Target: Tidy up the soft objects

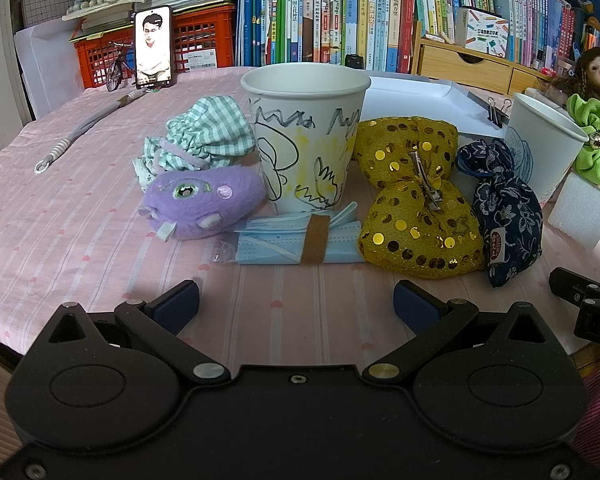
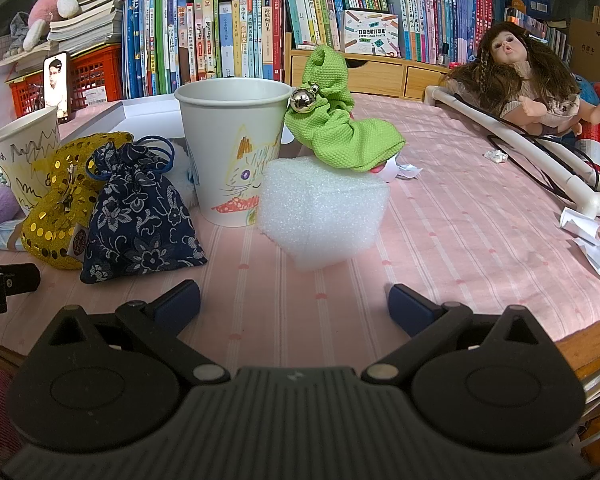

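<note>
On the pink cloth, a paper cup with black scribbles [image 1: 306, 136] stands among soft things: a purple plush [image 1: 202, 202], a green checked pouch [image 1: 208, 134], a folded blue mask [image 1: 296, 240], a gold sequin bow [image 1: 418, 200] and a navy floral pouch [image 1: 504, 208]. My left gripper [image 1: 296, 306] hangs open just before the mask, holding nothing. In the right wrist view a second cup with a cat drawing [image 2: 230, 152] stands behind a white foam block [image 2: 324, 212], with a green bow with a bell [image 2: 336, 132] on top. My right gripper [image 2: 294, 306] is open in front of the foam.
Bookshelves [image 1: 340, 16] and a red crate [image 1: 204, 40] line the back. A phone [image 1: 153, 46] stands upright at back left. A doll [image 2: 532, 76], white tubing [image 2: 540, 148] and paper scraps [image 2: 584, 236] lie at the right. The table edge [image 2: 592, 336] curves close on the right.
</note>
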